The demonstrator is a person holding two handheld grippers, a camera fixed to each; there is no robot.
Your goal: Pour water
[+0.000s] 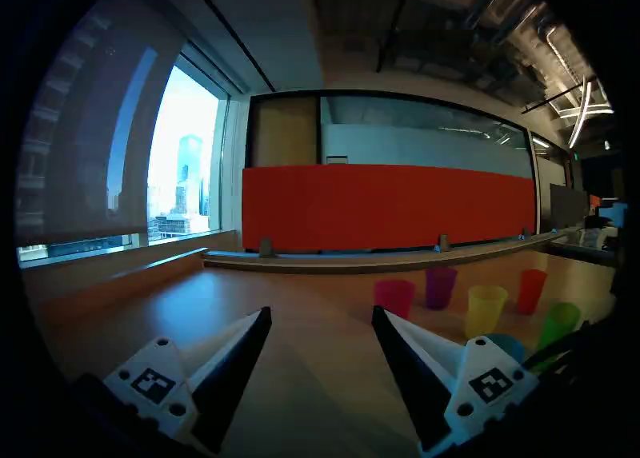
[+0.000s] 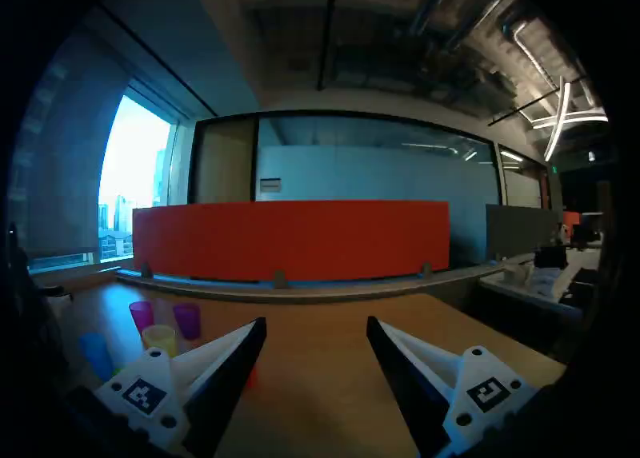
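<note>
Left gripper view: left gripper (image 1: 320, 309) wide open, empty | right gripper (image 2: 315, 320) same | coloured cups (image 1: 486, 308) grouped on wooden table (image 1: 240, 298), ahead-right | red partition (image 1: 384, 206) behind | window (image 1: 180, 178) left

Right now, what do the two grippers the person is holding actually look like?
Both look alike. The left gripper has two wedge-shaped fingers tapering to points, white on top with black inner faces. Each finger's white base carries a square black-and-white marker and small round holes. The right gripper is built the same, with its own markers.
</note>
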